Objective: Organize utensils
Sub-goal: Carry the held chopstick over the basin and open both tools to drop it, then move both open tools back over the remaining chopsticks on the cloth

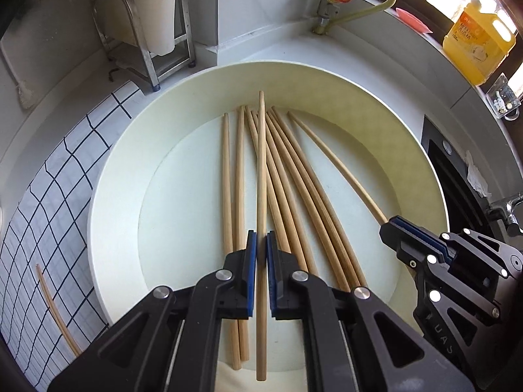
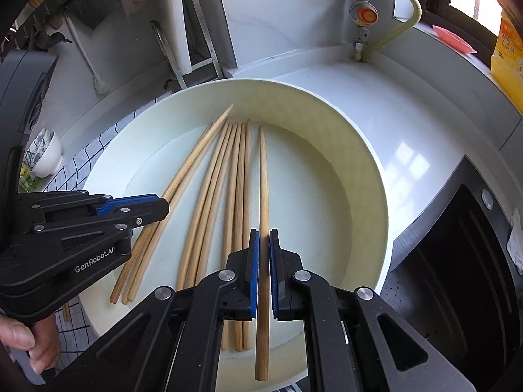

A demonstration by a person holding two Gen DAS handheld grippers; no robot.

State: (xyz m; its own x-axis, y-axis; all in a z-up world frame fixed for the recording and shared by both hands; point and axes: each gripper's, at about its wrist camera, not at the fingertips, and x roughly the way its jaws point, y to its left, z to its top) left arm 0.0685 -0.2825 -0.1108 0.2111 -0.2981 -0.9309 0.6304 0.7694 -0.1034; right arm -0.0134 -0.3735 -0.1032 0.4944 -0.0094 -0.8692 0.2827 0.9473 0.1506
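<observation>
A cream round basin (image 1: 327, 88) (image 2: 359, 163) holds several wooden chopsticks (image 1: 294, 176) (image 2: 228, 179). My left gripper (image 1: 261, 245) is shut on one chopstick (image 1: 261, 163), which points forward above the others; it also shows in the right wrist view (image 2: 160, 207), where the held chopstick (image 2: 202, 143) sticks out past it. My right gripper (image 2: 264, 245) is shut on another chopstick (image 2: 263, 189); in the left wrist view it (image 1: 392, 225) grips the rightmost curved chopstick (image 1: 333, 160).
A checked cloth (image 1: 59, 196) lies left of the basin with a loose chopstick (image 1: 55, 307) on it. A black sink (image 2: 457, 261) is at right, a yellow bottle (image 1: 477, 42) on the sill, a white bowl (image 2: 45, 153) at left, a metal rack (image 1: 143, 39) behind.
</observation>
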